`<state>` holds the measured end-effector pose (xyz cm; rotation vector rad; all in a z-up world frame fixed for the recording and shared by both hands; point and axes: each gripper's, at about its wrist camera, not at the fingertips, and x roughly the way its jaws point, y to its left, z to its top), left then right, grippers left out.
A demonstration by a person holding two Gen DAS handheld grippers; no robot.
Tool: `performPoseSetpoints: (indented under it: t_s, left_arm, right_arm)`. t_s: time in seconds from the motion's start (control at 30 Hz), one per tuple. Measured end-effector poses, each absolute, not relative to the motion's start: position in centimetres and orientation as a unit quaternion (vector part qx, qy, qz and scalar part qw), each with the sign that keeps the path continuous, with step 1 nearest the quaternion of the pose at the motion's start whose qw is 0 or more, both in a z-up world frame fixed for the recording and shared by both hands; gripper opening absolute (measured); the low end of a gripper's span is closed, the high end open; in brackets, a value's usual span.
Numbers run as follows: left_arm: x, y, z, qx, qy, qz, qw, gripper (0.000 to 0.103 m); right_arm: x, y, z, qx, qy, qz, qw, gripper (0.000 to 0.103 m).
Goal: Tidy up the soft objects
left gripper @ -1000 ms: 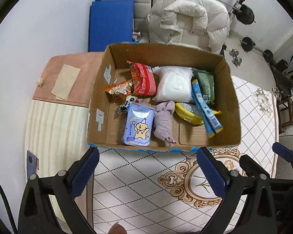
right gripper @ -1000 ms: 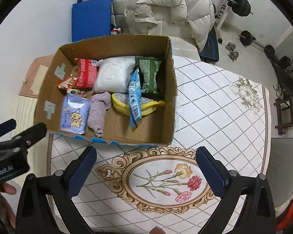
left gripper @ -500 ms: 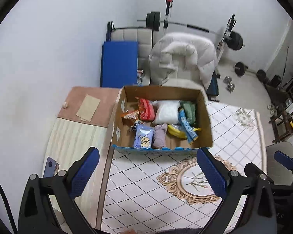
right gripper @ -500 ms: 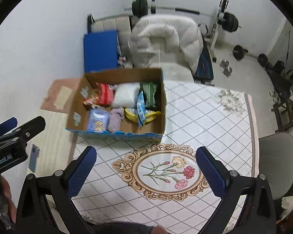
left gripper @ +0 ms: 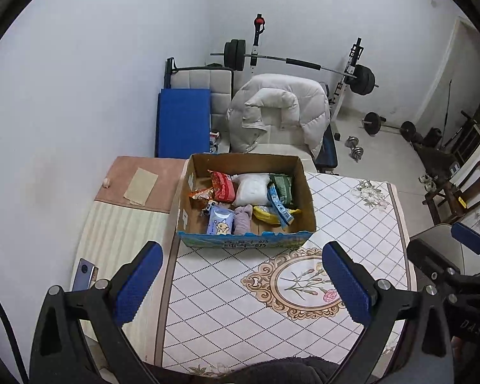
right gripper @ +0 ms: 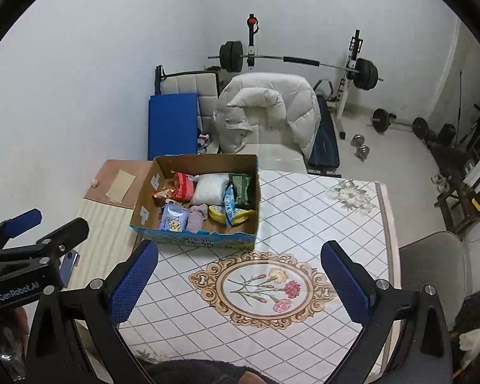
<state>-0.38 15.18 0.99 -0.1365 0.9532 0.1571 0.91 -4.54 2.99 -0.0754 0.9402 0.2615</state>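
Observation:
An open cardboard box (left gripper: 306,201) (right gripper: 144,206) stands on the far left part of the table. It holds several soft things: a red snack bag (left gripper: 222,185), a white pouch (left gripper: 252,185) (right gripper: 209,187), a green pack (left gripper: 282,184), a blue tissue pack (left gripper: 220,222) (right gripper: 174,219), a mauve cloth (left gripper: 242,220) (right gripper: 196,217), a yellow bag (left gripper: 267,215) and a blue stick pack (left gripper: 279,206). My left gripper (left gripper: 240,284) is open and empty, well back from the box. My right gripper (right gripper: 240,283) is open and empty over the flower medallion (right gripper: 256,288).
The table has a diamond-patterned cloth (left gripper: 345,211). A low striped surface (left gripper: 118,233) with a phone (left gripper: 83,273) lies left. A white jacket (left gripper: 281,112) on a chair, a blue mat (left gripper: 182,121) and a barbell rack (left gripper: 304,64) stand behind. A grey chair (right gripper: 432,272) is right.
Both grippers have pulled up and back from the box, which now looks much smaller and farther. Both stayed open and empty. The box contents have not moved.

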Motion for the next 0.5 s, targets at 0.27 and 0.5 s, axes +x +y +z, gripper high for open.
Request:
performPoseSetpoints:
  t_s: [0.27,0.5]
  left_arm:
    - [-0.6,15.0,1.4,-0.060,0.439,0.091,0.892,0.102]
    - [-0.8,15.0,2.3,-0.060,0.423,0.098,0.899,0.103]
  right_arm:
    - [0.9,-5.8,3.7,-0.033,0.434,0.091,0.896,0.103]
    - [1.1,-6.1,4.5,-0.038,0.424,0.071,0.902,0.103]
